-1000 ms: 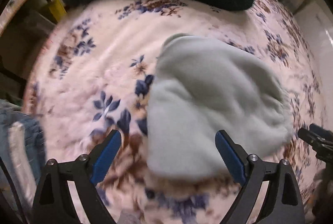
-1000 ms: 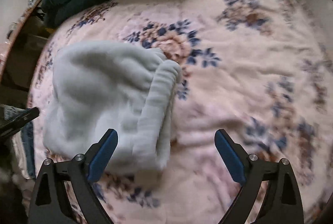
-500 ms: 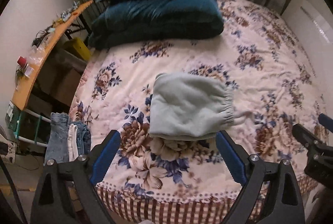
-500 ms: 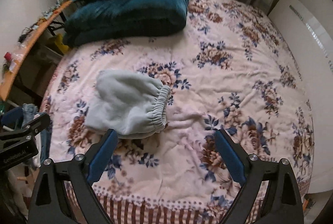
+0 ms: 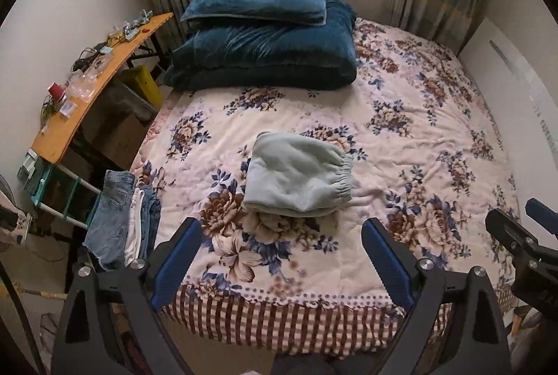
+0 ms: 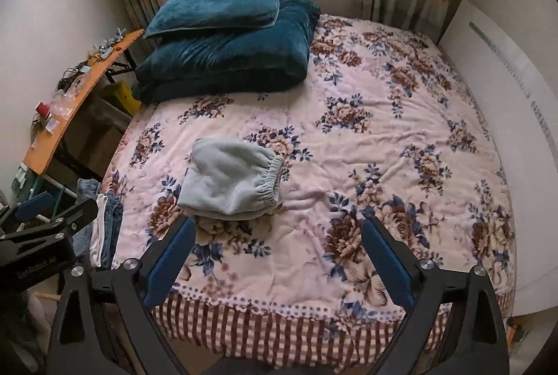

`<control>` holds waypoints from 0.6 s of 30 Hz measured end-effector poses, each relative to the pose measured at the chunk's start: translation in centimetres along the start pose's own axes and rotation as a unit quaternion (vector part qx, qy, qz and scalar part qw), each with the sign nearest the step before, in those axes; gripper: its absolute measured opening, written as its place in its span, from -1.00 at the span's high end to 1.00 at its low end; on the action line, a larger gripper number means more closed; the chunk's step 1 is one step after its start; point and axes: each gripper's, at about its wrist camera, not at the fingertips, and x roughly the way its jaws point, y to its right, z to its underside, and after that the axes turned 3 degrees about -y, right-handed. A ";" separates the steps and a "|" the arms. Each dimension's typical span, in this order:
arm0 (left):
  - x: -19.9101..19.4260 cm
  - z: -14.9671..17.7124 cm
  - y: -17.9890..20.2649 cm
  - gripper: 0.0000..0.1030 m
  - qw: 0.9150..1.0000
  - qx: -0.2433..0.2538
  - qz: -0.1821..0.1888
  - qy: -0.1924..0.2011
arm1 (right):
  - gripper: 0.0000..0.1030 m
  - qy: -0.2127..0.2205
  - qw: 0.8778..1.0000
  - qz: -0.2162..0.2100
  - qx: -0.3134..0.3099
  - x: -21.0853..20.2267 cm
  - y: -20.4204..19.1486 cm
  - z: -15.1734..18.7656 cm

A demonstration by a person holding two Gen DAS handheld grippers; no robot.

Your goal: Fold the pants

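Bed (image 5: 401,144): floral blanket.
Head end: teal pillow (image 5: 256,3) on folded duvet (image 5: 265,61).
Left: cluttered surface (image 5: 94,89), jeans (image 5: 111,218).

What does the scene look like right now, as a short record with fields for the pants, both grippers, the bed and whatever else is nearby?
pants: light green pants folded into a compact bundle, elastic waistband to the right, lying on the bed
left gripper: open, empty, above the foot of the bed
right gripper: open, empty, apart from the pants
bed: floral blanket
head of bed: blue pillow on a folded blue quilt
left of bed: jeans, wooden desk
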 end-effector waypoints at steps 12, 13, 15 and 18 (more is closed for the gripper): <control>-7.8 1.8 1.0 -0.82 0.999 -0.003 -0.009 0.040 | -0.90 0.045 0.999 -0.014 -0.023 -11.4 -0.7 1.3; -8.1 1.9 1.0 -0.82 0.999 -0.004 -0.013 0.044 | -0.90 0.045 0.999 -0.015 -0.024 -11.9 -0.7 1.5; -8.5 2.1 0.9 -0.82 0.999 -0.006 -0.015 0.048 | -0.90 0.044 0.999 -0.017 -0.025 -12.4 -0.6 1.7; -8.7 2.3 0.6 -0.82 0.999 -0.014 -0.011 0.048 | -0.91 0.043 0.999 -0.014 -0.024 -12.7 -0.8 2.1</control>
